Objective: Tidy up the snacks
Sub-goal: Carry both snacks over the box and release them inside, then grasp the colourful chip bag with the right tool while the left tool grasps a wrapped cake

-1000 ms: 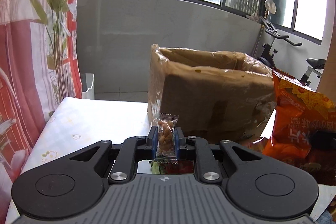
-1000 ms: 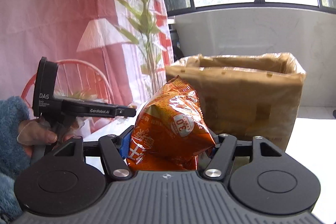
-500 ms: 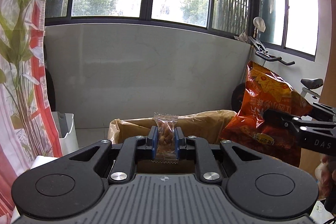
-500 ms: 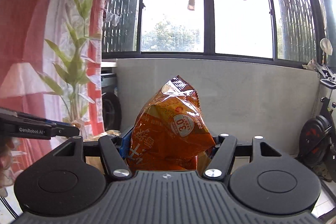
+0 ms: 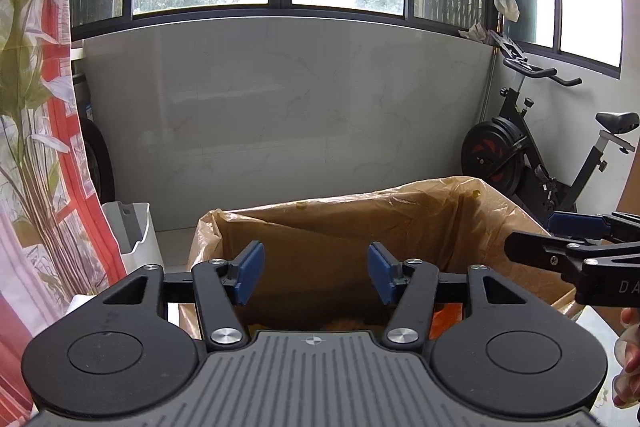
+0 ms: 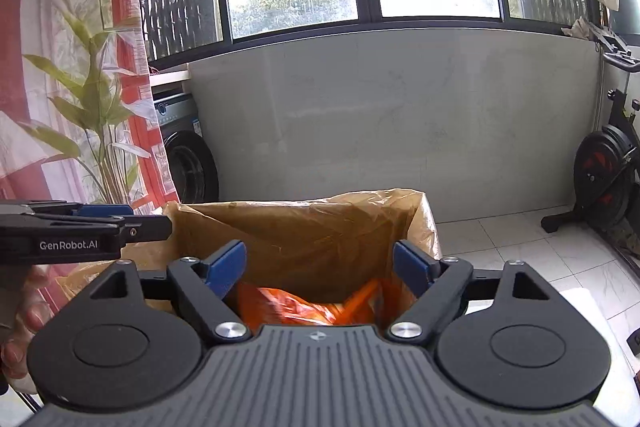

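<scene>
Left wrist view: left gripper (image 5: pixel 316 273) sat over one lined box (image 5: pixel 400 211), its two blue fingers (image 5: pixel 249 271) spread wide, nothing between them. A bit of orange showed low inside the box under the right finger; could not tell what it was. Right gripper (image 5: pixel 576 247) came in from the right edge at the box's right rim, one hand (image 5: pixel 628 359) under it; its finger state could not be told from here. One exercise bike (image 5: pixel 532 155) stood behind the box, one white bin (image 5: pixel 134 231) to its left, one curtain (image 5: pixel 44 131) along the left edge.

Right wrist view: right gripper (image 6: pixel 320 269) also hung over the box (image 6: pixel 296 227), two fingers (image 6: pixel 224 267) spread apart and empty. One orange snack bag (image 6: pixel 308 305) lay inside the box, below and between the fingers, blurred. Left gripper (image 6: pixel 86 231) reached in from the left at the box's left rim. One washer (image 6: pixel 188 155) stood by the curtain.
</scene>
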### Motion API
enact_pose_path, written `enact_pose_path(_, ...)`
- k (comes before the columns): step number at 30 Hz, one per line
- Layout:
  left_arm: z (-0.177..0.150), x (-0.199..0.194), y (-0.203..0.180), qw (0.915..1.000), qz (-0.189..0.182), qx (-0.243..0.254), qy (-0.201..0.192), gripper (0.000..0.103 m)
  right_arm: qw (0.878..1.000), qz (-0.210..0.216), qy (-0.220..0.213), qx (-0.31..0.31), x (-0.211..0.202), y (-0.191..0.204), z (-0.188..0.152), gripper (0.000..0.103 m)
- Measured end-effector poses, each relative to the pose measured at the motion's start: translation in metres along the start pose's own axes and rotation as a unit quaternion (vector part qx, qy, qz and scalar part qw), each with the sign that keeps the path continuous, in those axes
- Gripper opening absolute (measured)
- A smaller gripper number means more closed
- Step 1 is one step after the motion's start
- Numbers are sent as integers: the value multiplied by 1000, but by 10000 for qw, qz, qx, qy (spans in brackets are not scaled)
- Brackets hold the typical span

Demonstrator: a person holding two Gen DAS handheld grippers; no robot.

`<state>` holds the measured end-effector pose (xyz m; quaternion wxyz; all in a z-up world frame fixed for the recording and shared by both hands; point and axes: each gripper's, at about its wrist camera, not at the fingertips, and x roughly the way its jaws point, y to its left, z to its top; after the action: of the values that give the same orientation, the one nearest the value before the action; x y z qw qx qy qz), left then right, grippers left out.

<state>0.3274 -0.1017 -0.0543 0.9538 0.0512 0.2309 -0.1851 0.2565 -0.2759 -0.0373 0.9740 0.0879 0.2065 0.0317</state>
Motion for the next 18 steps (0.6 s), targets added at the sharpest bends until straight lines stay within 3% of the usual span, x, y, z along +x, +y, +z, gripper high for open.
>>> enact_pose_path(6,-16,-34,27,9997,-164,-198,36,63,9984,484,-29,275,-40,0,-8,86)
enact_pose_path(12,-46,-75,42,9992,-226,-335,-5,72,9971,763,31,-5,-73,19,-42,95)
enact_pose_path(18,-90,-96,60,9970,-105,-743,198,73,9916,960,604,-619,-73,47,-96,98)
